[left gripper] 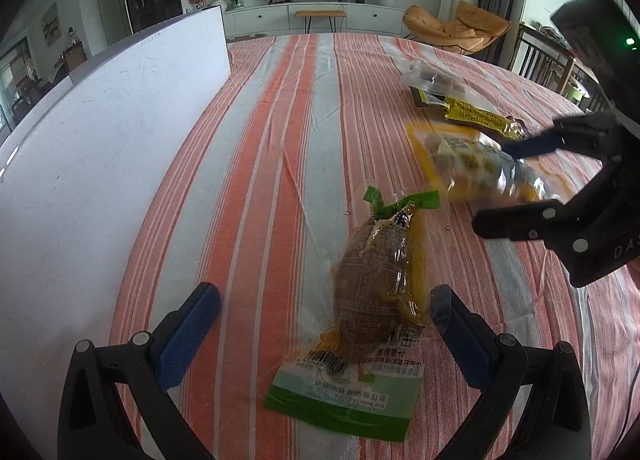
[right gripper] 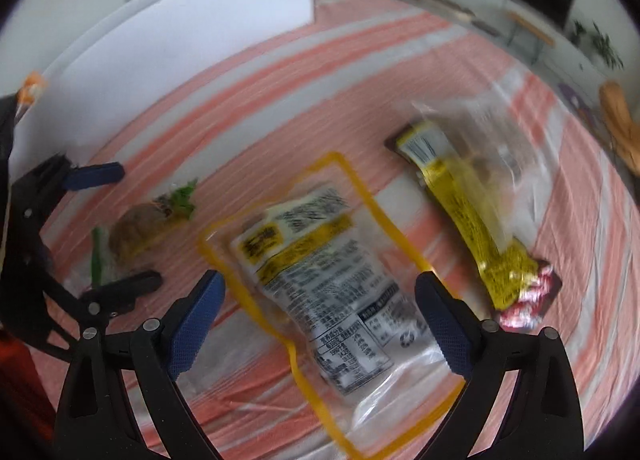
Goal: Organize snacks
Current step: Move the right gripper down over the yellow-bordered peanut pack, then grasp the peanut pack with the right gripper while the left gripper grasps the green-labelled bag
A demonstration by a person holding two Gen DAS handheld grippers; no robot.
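Observation:
A green-edged pouch with a brown snack [left gripper: 372, 292] lies on the striped cloth between the jaws of my left gripper [left gripper: 324, 300], which is open and not touching it. It also shows in the right wrist view [right gripper: 140, 232]. A yellow-edged clear pouch [right gripper: 320, 260] lies between the jaws of my right gripper [right gripper: 320, 304], which is open around it; the view is blurred. In the left wrist view the right gripper [left gripper: 496, 186] sits over that pouch [left gripper: 468, 164]. A long yellow packet [right gripper: 476, 220] lies to the right.
A white box [left gripper: 100, 148] stands along the left side of the table [left gripper: 280, 100]. A clear bag [left gripper: 432, 78] and the yellow packet [left gripper: 476, 112] lie at the back right. Chairs and a TV unit stand beyond the table.

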